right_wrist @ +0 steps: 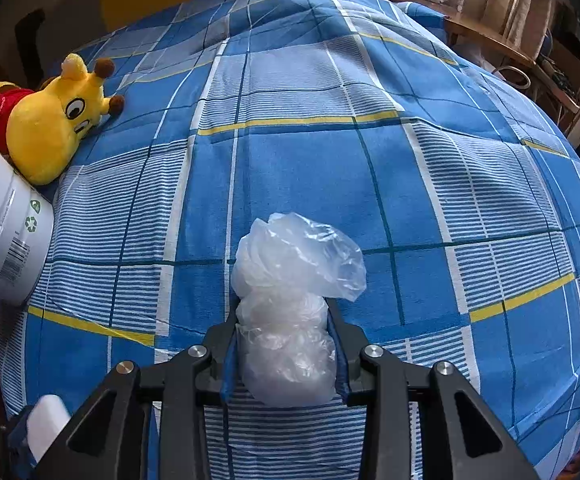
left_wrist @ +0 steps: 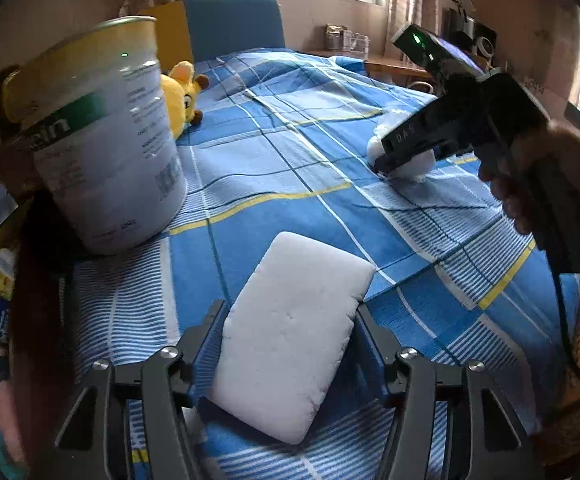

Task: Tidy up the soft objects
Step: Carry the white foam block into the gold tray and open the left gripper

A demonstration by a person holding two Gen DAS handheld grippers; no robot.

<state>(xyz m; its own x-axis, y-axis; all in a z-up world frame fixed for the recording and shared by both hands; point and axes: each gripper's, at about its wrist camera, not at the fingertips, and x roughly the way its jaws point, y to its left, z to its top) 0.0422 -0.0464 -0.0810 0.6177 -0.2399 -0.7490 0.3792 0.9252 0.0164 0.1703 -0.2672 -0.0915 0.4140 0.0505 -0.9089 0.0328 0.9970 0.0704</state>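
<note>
Status, taking the tin can (left_wrist: 102, 136) as my landmark; it stands at the left edge of the blue plaid bedspread (left_wrist: 290, 128).

Left gripper (left_wrist: 290, 344): jaws about half spread, one on each long side of the white foam block (left_wrist: 294, 332). Pads look to be against its sides, so I read this as a grip, though the block seems to lie flat on the cover, not lifted. It sits just right of the can and nearer to me.

Right gripper (right_wrist: 286, 356): jaws drawn in tight on the crumpled plastic bag (right_wrist: 294, 320), which is visibly squeezed between the pads, with its loose top puffing out beyond the fingertips. The left-wrist view shows this tool well to the right of the can, tips down at the bedspread. The bag seems to be touching the cover.

Yellow plush toy (right_wrist: 50, 120): lies against the far side of the can, untouched by either tool.

Progress, my judgement: early. Both hands have a soft item secured, but nothing appears delivered. I take the can as the likely container; its top is tilted away from both cameras, so I cannot tell what is inside it.

Remaining: lift the block and the bag and carry them to the can, then the plush. Three items outstanding as far as I can see.
</note>
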